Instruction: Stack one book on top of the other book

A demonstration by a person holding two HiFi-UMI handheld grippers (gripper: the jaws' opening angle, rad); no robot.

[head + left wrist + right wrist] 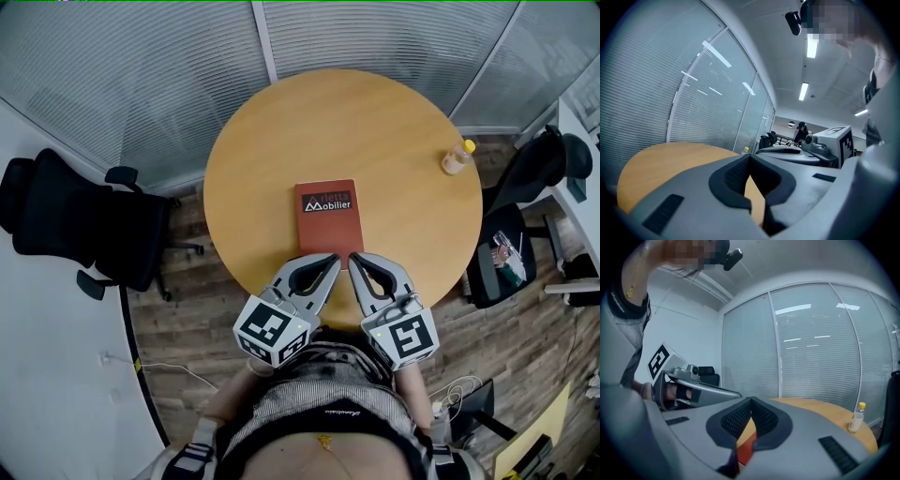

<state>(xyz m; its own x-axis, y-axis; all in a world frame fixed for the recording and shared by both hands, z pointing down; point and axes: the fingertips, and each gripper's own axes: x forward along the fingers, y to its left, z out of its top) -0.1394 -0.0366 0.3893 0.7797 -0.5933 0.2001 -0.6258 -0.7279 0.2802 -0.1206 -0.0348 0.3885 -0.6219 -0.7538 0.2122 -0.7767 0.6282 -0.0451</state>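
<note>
A red book [328, 218] is laid flat near the middle of the round wooden tabletop [375, 122], slightly toward 6 o'clock. Only one cover is seen from above, so it cannot be told whether a second book lies beneath. At the 6 o'clock edge the left gripper [334, 258] and the right gripper [354, 259] are held side by side and pointed toward 12 o'clock, their tips seen at the book's near edge. The jaws of both are pressed fully together, and nothing is gripped between them. A small bottle [457, 157] is stood near the rim at about 2 o'clock.
</note>
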